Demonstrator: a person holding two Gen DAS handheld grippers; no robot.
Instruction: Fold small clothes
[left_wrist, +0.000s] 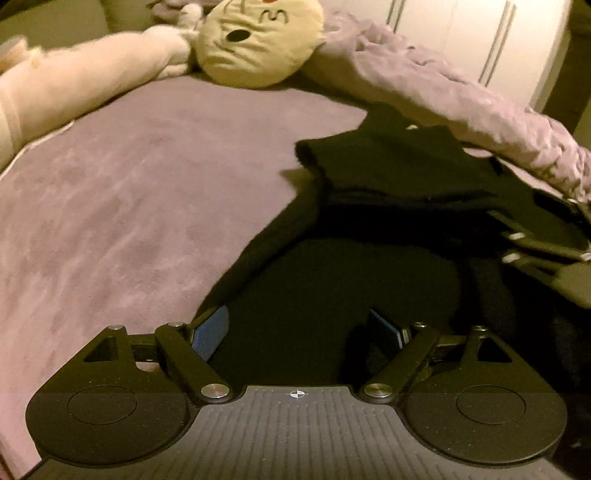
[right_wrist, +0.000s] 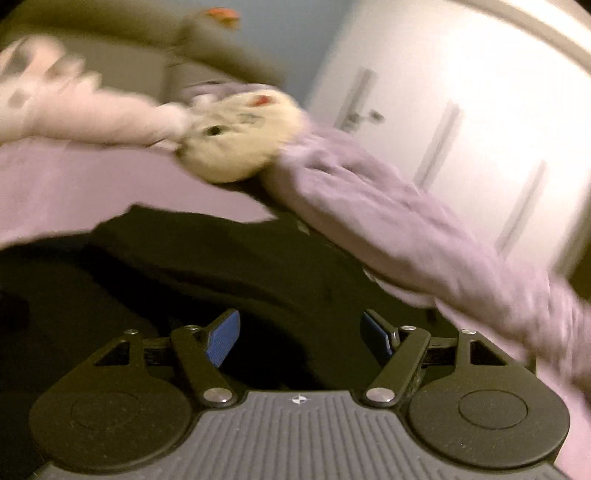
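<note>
A black garment (left_wrist: 388, 192) lies rumpled on a mauve bed cover (left_wrist: 129, 184), right of centre in the left wrist view. My left gripper (left_wrist: 299, 334) is open just above its near part, blue pads wide apart, nothing between them. My right gripper shows at the right edge of that view (left_wrist: 546, 251), over the same garment. In the blurred right wrist view the black garment (right_wrist: 221, 266) fills the lower middle, and my right gripper (right_wrist: 301, 338) is open over it, holding nothing.
A round cream plush face (left_wrist: 255, 40) and a long pale plush toy (left_wrist: 74, 85) lie at the far side of the bed. A bunched mauve blanket (left_wrist: 461, 99) runs along the right. White wardrobe doors (left_wrist: 461, 33) stand behind.
</note>
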